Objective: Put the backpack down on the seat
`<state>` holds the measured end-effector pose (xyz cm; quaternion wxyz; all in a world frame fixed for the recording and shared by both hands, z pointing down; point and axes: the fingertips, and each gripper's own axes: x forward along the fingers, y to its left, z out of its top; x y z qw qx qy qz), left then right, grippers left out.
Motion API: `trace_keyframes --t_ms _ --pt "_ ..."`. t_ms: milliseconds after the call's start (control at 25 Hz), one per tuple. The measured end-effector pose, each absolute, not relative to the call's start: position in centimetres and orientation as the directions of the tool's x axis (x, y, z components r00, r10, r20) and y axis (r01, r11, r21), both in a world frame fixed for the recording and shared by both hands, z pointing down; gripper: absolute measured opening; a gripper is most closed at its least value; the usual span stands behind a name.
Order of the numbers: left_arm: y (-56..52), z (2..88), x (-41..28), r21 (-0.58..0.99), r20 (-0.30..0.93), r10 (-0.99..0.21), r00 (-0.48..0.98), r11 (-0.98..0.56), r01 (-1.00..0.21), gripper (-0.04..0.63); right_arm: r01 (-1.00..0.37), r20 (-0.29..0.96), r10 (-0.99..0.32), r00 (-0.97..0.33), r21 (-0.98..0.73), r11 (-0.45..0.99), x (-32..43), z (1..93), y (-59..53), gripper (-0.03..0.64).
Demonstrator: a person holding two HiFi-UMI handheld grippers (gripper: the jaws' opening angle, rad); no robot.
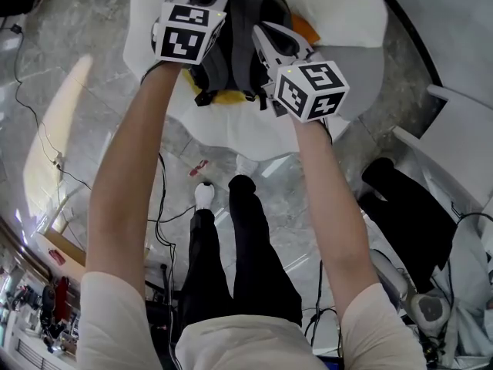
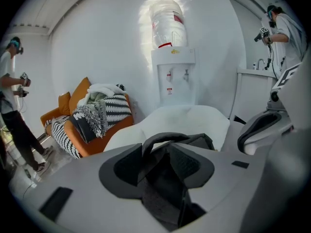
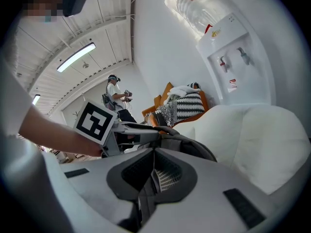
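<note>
The person is reaching both bare forearms forward and down from short white sleeves. The left arm [image 1: 127,183] and right arm [image 1: 331,199] are running nearly side by side, closing in toward each other at the wrists. Both hands are hanging over the dark grey fabric backpack [image 1: 237,23], which is resting on the far part of the white rounded cushioned seat [image 1: 231,133], with the seat's pale backrest rising behind it in the left gripper view.

The left claw [image 2: 160,161] is tilting downward at the pack's top and is released: its pads are standing apart, with the black arched carry handle [image 2: 160,137] sitting between them and not pressed by either pad.

The right claw [image 3: 153,166] is lying flatter, just to the right of the left one and slightly nearer the person. It is clenched, its pads meeting on a thin grey webbing strap [image 3: 144,198] of the backpack, which is trailing down below them.
</note>
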<state>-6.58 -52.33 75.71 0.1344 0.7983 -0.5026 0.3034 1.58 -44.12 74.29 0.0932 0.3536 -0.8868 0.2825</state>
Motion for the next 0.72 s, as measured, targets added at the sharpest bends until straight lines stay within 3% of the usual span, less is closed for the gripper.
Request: trace_keyframes --t_ms 720 --pt "-50.8 74.8 -6.5 -0.069 0.615 -0.715 0.333 -0.469 -0.880 0.203 -0.695 0.372 -0.589 -0.718 -0.425 0.579 1.5 73.5 -42.9 0.025"
